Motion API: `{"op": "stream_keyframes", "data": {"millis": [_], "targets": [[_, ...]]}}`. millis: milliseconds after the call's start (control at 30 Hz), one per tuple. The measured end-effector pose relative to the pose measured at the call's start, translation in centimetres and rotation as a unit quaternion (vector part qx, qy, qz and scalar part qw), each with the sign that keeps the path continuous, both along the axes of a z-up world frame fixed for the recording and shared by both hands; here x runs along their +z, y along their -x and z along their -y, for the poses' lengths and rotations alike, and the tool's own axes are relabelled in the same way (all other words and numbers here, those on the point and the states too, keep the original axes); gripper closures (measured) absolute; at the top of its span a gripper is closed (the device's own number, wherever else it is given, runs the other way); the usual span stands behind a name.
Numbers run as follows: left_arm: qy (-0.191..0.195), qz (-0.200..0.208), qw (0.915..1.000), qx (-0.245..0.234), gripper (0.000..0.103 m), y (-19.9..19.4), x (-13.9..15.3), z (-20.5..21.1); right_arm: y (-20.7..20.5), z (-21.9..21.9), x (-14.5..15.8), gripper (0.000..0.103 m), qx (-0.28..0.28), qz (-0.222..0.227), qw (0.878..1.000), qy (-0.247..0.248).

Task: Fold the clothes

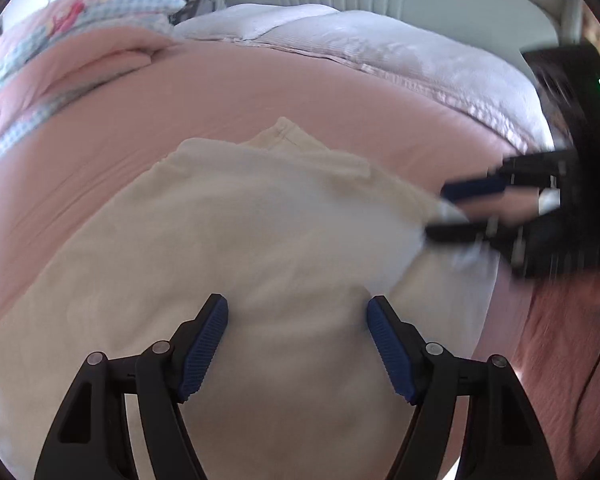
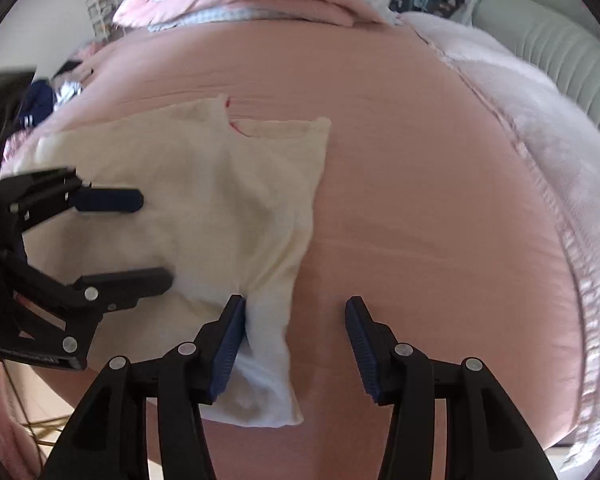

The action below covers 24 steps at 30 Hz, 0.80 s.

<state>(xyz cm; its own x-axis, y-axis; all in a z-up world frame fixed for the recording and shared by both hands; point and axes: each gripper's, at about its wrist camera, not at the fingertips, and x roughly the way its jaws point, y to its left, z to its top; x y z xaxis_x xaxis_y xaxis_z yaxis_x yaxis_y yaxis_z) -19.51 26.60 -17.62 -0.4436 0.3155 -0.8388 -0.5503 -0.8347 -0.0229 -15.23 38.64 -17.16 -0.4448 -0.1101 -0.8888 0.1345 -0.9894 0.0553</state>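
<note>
- Left wrist view: a cream garment (image 1: 236,240) lies spread over the pink bedsheet (image 1: 260,92), filling the centre and lower half of the frame. Its surface is mostly smooth, with a bunched, folded edge toward the upper centre.
- The left gripper (image 1: 298,308) hangs over the garment at bottom centre, jaws wide apart, holding nothing.
- The right gripper (image 1: 444,212) enters at the right, blurred, jaws apart at the garment's right edge; grip cannot be told here.
- Right wrist view: the garment (image 2: 204,200) sits left of centre, creased, a narrow white strip trailing to bottom centre.
- The right gripper (image 2: 296,308) stands half open; the strip touches its left pad only, unclamped.
- The left gripper (image 2: 156,240) stands open at the left, above the cloth.
- A pale quilted blanket (image 2: 560,184) lies along the right edge.
</note>
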Motion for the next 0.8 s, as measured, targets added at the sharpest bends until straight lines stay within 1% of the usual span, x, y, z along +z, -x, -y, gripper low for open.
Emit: {"op": "stream_keyframes", "data": {"millis": [33,67,100,133,233,267,333,433,533,633,667,700,800], "targets": [[0.011,0.000,0.9999,-0.001,0.032,-0.3,0.1,0.7,-0.3,-0.6,0.4,0.053,-0.013,-0.004,1.000,-0.027],[0.013,0.002,0.9999,0.005,0.032,-0.4,0.3,1.5,-0.6,-1.1,0.8,0.053,-0.026,-0.009,0.998,-0.061],[0.013,0.004,0.9998,0.013,0.032,-0.5,0.4,2.4,-1.3,-1.3,1.0,0.053,-0.046,-0.012,0.993,-0.111],[0.008,0.006,0.9996,0.027,0.032,-0.4,0.7,3.0,-1.6,-2.1,1.2,0.053,-0.058,-0.008,0.990,-0.128],[-0.022,0.005,0.9985,0.050,0.032,0.1,1.5,3.5,-2.9,-4.2,2.6,0.053,-0.089,-0.008,0.996,-0.031],[-0.029,-0.001,0.9979,0.059,0.032,0.2,1.7,3.4,-3.2,-3.9,3.1,0.053,-0.085,-0.014,0.996,-0.018],[-0.039,-0.005,0.9961,0.079,0.032,1.4,2.0,3.0,-2.3,-2.2,3.9,0.053,-0.065,-0.030,0.997,-0.026],[-0.043,0.003,0.9919,0.119,0.032,3.5,2.0,3.6,0.2,0.8,4.7,0.053,-0.041,-0.048,0.997,-0.040],[-0.047,0.008,0.9905,0.129,0.032,5.3,1.6,3.3,2.9,2.4,4.9,0.053,-0.039,-0.062,0.996,-0.055],[-0.049,0.013,0.9892,0.137,0.032,7.2,1.1,2.9,5.1,4.4,4.5,0.053,-0.013,-0.049,0.998,-0.027],[-0.045,0.014,0.9896,0.136,0.033,7.8,0.7,2.6,5.7,4.9,4.1,0.053,0.000,-0.043,0.999,-0.023],[-0.042,0.016,0.9899,0.135,0.032,8.5,0.4,2.3,6.2,5.5,3.7,0.053,0.013,-0.037,0.999,-0.021],[-0.042,0.015,0.9902,0.132,0.031,9.8,0.0,1.9,7.7,5.2,2.1,0.053,0.012,-0.020,0.999,-0.031]]}}
